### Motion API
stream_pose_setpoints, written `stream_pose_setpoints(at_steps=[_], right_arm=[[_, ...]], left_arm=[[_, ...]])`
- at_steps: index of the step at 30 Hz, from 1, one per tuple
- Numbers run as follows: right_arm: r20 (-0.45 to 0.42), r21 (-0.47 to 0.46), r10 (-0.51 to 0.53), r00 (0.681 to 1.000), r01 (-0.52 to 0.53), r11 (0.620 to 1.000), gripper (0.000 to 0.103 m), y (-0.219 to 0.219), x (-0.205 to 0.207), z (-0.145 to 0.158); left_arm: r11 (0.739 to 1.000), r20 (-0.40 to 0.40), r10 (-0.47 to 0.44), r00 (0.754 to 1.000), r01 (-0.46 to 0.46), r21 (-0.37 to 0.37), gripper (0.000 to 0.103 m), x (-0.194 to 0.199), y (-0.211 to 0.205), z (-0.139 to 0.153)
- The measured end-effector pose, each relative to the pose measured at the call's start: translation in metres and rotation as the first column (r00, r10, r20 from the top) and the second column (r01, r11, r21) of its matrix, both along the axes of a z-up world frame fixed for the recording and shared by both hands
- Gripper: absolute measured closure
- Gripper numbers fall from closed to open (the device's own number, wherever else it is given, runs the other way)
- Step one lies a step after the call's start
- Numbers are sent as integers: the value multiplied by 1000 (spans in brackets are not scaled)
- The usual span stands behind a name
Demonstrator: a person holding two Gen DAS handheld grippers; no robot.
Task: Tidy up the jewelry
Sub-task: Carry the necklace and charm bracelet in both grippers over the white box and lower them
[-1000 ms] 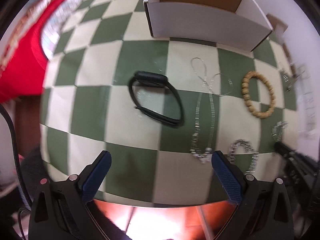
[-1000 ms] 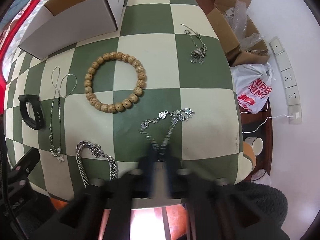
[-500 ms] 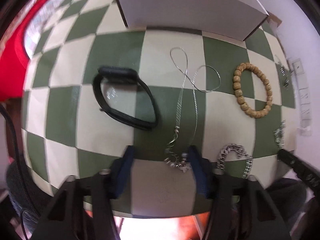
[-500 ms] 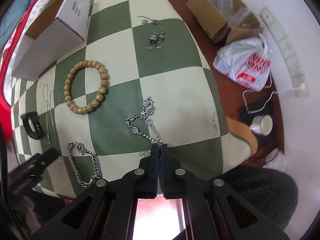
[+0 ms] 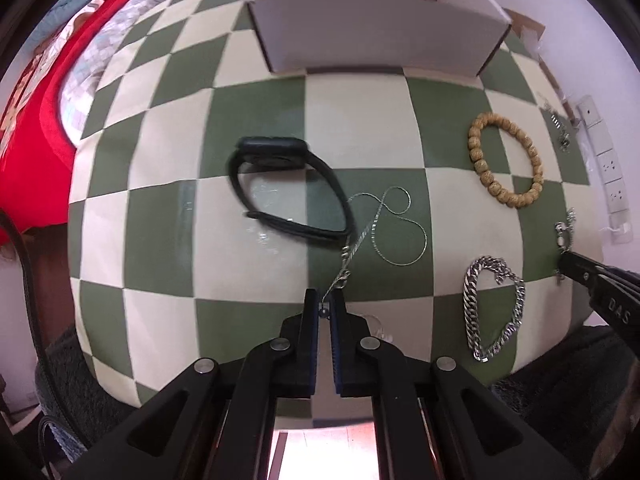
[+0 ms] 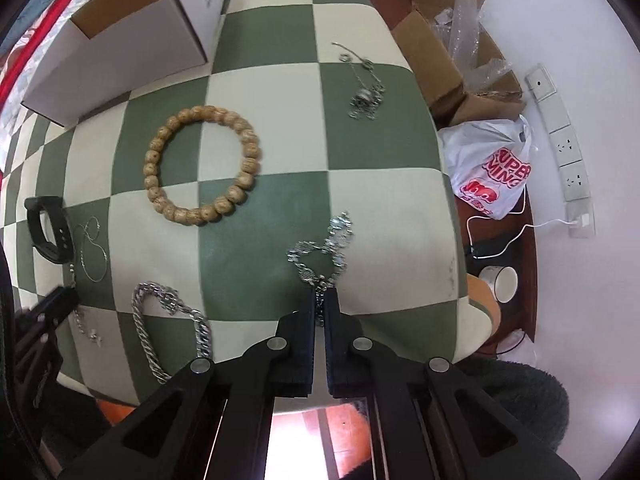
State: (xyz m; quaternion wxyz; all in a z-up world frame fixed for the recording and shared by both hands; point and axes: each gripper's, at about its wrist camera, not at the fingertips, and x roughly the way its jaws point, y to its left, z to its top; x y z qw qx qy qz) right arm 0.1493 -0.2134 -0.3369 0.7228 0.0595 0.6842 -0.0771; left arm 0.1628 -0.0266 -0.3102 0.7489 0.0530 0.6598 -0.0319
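Near the worktop's front edge, my left hand-held gripper [image 5: 325,312] pinched the thin silver necklace [image 5: 384,228] at its clasp end; my right hand-held gripper [image 6: 319,306] clamped the ornate chain [image 6: 324,248]. Both seemed light, limp, tangle-prone, best held at an end.

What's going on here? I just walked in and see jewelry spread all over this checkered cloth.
A person is sorting jewelry with two handheld grippers. The left gripper is shut on the end of a thin silver chain necklace, and the right gripper is shut on an ornate silver link bracelet. The white cardboard box, wooden bead bracelet and black smartwatch lie untouched.
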Motion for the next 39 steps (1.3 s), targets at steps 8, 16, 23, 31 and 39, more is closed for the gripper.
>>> stream_pose_setpoints(at_steps=[8, 16, 23, 31, 39], right_arm=[[85, 142, -59, 995, 47, 989, 103, -6, -11, 34], [150, 243, -104, 983, 65, 968, 103, -15, -13, 80], [202, 261, -108, 973, 53, 964, 103, -26, -10, 112], [-42, 290, -173, 984, 178, 940, 83, -49, 0, 25], [-62, 148, -130, 990, 138, 979, 74, -27, 6, -1]], left_arm=[[995, 99, 14, 995, -4, -95, 100, -2, 15, 68], [987, 196, 5, 981, 26, -158, 100, -12, 15, 131], [986, 245, -15, 969, 55, -159, 100, -12, 8, 153], [989, 145, 20, 989, 3, -151, 100, -7, 16, 103], [990, 111, 32, 993, -17, -137, 100, -7, 22, 84]])
